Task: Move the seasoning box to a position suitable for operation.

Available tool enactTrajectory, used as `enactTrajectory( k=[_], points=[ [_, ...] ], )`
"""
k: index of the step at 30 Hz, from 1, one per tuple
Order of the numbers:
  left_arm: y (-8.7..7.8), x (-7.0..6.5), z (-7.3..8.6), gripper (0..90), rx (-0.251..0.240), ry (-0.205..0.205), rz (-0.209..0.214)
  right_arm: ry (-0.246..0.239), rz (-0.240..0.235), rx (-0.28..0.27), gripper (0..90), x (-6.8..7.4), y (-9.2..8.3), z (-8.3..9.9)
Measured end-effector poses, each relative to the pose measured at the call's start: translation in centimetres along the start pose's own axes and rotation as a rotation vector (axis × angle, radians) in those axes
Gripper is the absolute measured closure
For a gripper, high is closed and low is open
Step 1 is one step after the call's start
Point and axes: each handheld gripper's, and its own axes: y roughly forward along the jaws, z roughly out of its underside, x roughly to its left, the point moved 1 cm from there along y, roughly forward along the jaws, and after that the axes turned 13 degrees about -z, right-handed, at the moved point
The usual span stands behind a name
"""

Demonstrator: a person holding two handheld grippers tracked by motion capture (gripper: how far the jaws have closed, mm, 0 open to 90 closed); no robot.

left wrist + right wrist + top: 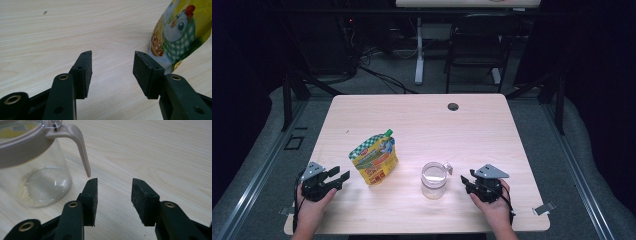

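Both hands rest at the counter's [422, 115] near edge, jaws open and empty; left gripper [337, 176] beside the upright pouch [373, 159], right gripper [466, 181] beside the jar [434, 180].

Your table [422, 125] is bright, but the room around it is very dark. The glass jar [434, 179] shines a little. Close-up pictures look sharp.

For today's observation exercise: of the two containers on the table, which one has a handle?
The clear jar, which stands nearer the right claw; a beige handle sticks out from its lid rim. The yellow pouch has a green cap and no handle.
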Motion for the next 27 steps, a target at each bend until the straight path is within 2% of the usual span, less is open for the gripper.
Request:
enactTrajectory(
  k=[6,11,20,27],
  points=[
    [-0.1,-0.2,-0.1,50.2,0.01,0.011,0.008,-0.006,-0.01,0.0,62.1,0.1,-0.1,-0.2],
    [-0.1,-0.4,-0.1,50.3,0.004,0.011,0.01,0.008,-0.031,-0.013,64.4,0.1,0.0,-0.9],
    [-0.3,-0.4,-0.1,50.3,0.003,0.017,0.007,0.003,-0.048,0.028,68.7,0.0,0.6,-2.2],
    [-0.5,-0.1,0.0,50.9,0.0,0.015,0.004,-0.012,-0.098,0.041,70.4,1.1,1.6,-2.7]
  ],
)
